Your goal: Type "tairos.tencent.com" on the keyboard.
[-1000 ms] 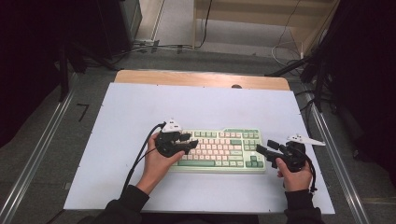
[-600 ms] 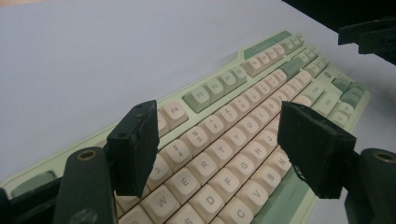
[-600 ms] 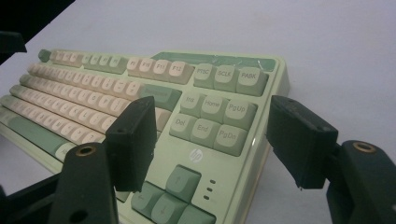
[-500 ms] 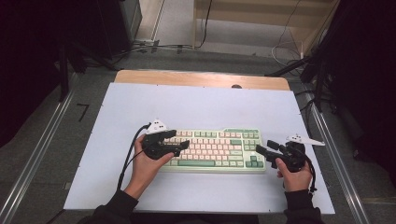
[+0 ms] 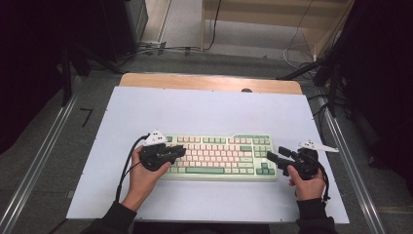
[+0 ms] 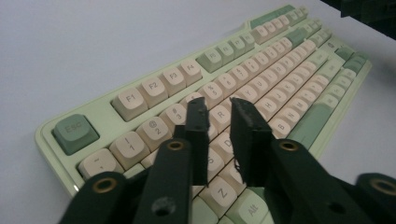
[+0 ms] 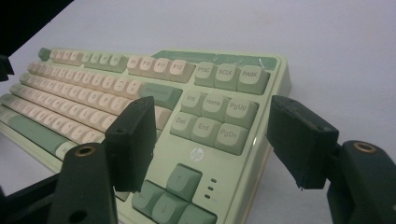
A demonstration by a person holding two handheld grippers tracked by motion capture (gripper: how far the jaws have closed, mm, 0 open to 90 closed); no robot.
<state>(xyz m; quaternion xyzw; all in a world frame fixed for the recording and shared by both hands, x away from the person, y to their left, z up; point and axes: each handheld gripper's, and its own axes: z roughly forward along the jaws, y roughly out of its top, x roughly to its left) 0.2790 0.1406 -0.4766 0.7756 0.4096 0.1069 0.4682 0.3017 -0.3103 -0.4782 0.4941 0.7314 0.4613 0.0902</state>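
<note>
With my left gripper (image 6: 218,105), jaws just narrowed to an empty slit over the keyboard (image 5: 219,156), and right gripper (image 7: 219,140) spread, I risked snagging a keycap.

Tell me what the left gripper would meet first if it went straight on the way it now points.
Probably the keyboard: the left gripper, nearly closed, aims at its letter keys. How far above them it is, I cannot tell.
</note>
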